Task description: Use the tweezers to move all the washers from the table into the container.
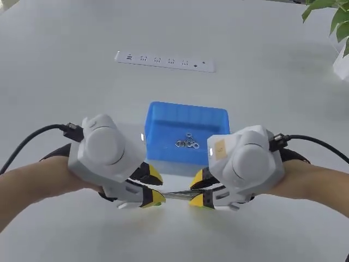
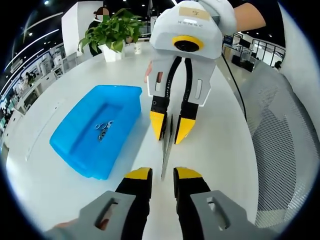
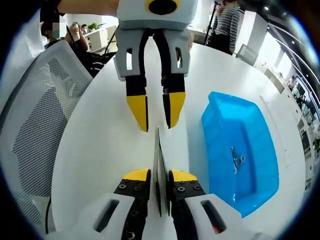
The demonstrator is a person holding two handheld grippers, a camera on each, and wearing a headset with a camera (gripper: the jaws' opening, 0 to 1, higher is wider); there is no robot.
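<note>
All washers I can see lie inside the blue container, just beyond both jaw pairs, so I judge the transfer step complete. My right gripper is clenched on the tweezers. My left gripper is released, with the tweezer tip just short of its gap. Next move, I judge: set the tweezers down.

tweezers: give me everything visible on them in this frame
The tweezers are thin, silvery metal: two flat blades pressed nearly together, narrowing to a point. They lie roughly level, low over the white table, near the blue container. The right hand-held gripper clamps the wider end. The pointed end reaches between the open jaws of the left hand-held gripper, with no clear contact.
</note>
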